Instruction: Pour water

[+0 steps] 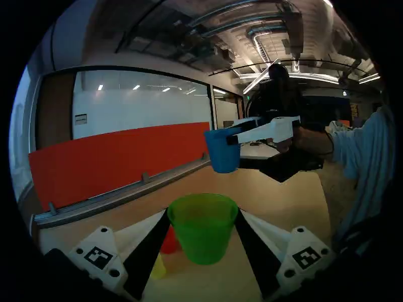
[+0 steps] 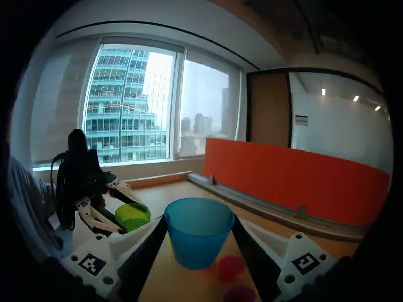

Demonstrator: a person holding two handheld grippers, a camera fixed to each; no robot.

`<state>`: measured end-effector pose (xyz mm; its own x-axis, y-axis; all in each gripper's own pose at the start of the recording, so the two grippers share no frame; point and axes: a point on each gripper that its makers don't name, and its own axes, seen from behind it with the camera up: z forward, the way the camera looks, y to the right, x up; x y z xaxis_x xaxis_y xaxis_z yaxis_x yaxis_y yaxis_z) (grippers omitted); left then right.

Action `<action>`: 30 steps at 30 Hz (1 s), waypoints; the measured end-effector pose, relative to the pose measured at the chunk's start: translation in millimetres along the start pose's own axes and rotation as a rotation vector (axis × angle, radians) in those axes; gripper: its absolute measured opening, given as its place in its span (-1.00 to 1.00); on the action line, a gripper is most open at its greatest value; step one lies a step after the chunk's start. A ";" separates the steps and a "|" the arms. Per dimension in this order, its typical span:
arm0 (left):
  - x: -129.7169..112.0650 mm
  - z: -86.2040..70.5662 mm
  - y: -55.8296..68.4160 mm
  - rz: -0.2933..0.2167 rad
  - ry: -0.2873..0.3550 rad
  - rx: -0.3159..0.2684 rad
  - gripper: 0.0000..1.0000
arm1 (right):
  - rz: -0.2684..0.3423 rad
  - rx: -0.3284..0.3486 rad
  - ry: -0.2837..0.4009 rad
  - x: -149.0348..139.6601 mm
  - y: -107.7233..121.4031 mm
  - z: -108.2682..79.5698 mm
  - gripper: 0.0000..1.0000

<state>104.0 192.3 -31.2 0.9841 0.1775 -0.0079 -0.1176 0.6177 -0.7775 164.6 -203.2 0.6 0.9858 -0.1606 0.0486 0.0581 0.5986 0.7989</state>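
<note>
A green cup (image 1: pixel 203 233) stands upright between the fingers of my left gripper (image 1: pixel 201 236), which is shut on it above the wooden table (image 1: pixel 272 196). Farther off in the left gripper view, the right gripper (image 1: pixel 232 139) holds a blue cup (image 1: pixel 221 150) in the air, held by a hand (image 1: pixel 302 141). In the right gripper view the blue cup (image 2: pixel 198 230) sits upright between the fingers of my right gripper (image 2: pixel 199 236), shut on it. The green cup (image 2: pixel 132 216) shows to the left, gripped by the left gripper (image 2: pixel 118 214). Whether either cup holds water is hidden.
A red cup (image 1: pixel 170 242) and a yellow cup (image 1: pixel 157 267) lie on the table below the green cup. Pink-red cups (image 2: pixel 230 268) sit under the blue cup. An orange partition (image 1: pixel 116 158) with a metal rail (image 1: pixel 121 194) bounds the table's far side. A sleeve (image 1: pixel 367 151) is at the right.
</note>
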 end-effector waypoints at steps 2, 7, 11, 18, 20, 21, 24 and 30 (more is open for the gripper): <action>-3.8 1.0 1.0 0.003 -0.011 -0.004 0.76 | 0.003 0.004 -0.011 -8.1 -0.5 -0.4 0.86; -16.2 4.9 2.7 0.011 -0.051 -0.013 0.76 | 0.007 0.010 -0.040 -27.3 -0.8 -0.8 0.86; -29.1 8.9 4.9 0.006 -0.090 -0.027 0.76 | 0.008 0.025 -0.065 -42.1 -3.8 -0.2 0.86; -56.9 17.8 9.6 0.008 -0.169 -0.049 0.76 | 0.002 0.052 -0.123 -71.4 -10.3 1.3 0.86; -64.2 20.0 10.1 0.010 -0.191 -0.051 0.76 | 0.003 0.060 -0.135 -77.6 -12.4 1.6 0.86; -67.9 21.0 10.1 0.009 -0.202 -0.053 0.76 | 0.003 0.065 -0.140 -80.9 -13.2 1.7 0.87; -77.3 23.6 10.1 0.001 -0.227 -0.058 0.76 | 0.003 0.075 -0.155 -89.9 -14.5 2.1 0.86; -93.3 26.4 11.4 -0.014 -0.269 -0.072 0.76 | -0.003 0.090 -0.194 -111.3 -15.4 2.8 0.87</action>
<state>7.3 203.0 -22.8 0.9137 0.3724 0.1626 -0.0854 0.5673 -0.8191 53.5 -196.8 -15.4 0.9363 -0.3155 0.1542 0.0377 0.5269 0.8491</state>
